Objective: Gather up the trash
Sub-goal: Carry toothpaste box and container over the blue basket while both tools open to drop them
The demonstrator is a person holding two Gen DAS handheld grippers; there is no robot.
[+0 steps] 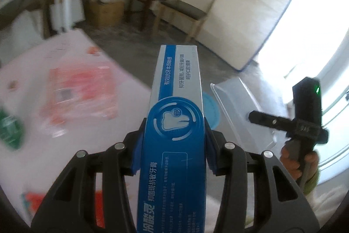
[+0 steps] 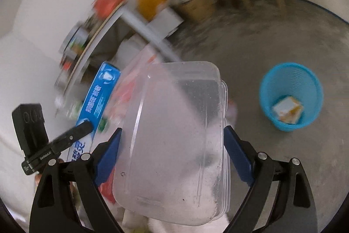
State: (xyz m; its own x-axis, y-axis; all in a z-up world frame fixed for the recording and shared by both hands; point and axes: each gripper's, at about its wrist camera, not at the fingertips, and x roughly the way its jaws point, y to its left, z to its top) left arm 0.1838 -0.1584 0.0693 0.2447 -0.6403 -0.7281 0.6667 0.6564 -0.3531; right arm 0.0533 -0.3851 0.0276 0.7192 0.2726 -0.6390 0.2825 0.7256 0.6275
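Only from the right wrist is the blue bin [image 2: 291,96] fully seen; right gripper [image 2: 172,143] is clamped on a clear container [image 2: 174,141], left gripper [image 1: 173,145] on a toothpaste box [image 1: 174,123].

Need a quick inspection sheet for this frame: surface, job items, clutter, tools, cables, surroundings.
Surface: pale pink table, blurred.
Job's things: blue toothpaste box in the left tool; clear plastic container in the right tool; blue wastebasket on the concrete floor, one small carton inside.
Clutter: red-printed plastic bag and green packet on the table.
Grippers: left tool shut on the box; right tool shut on the container.
Cables: nothing seen.
Surroundings: wooden chair, mattress leaning on the wall, cardboard box of bags.
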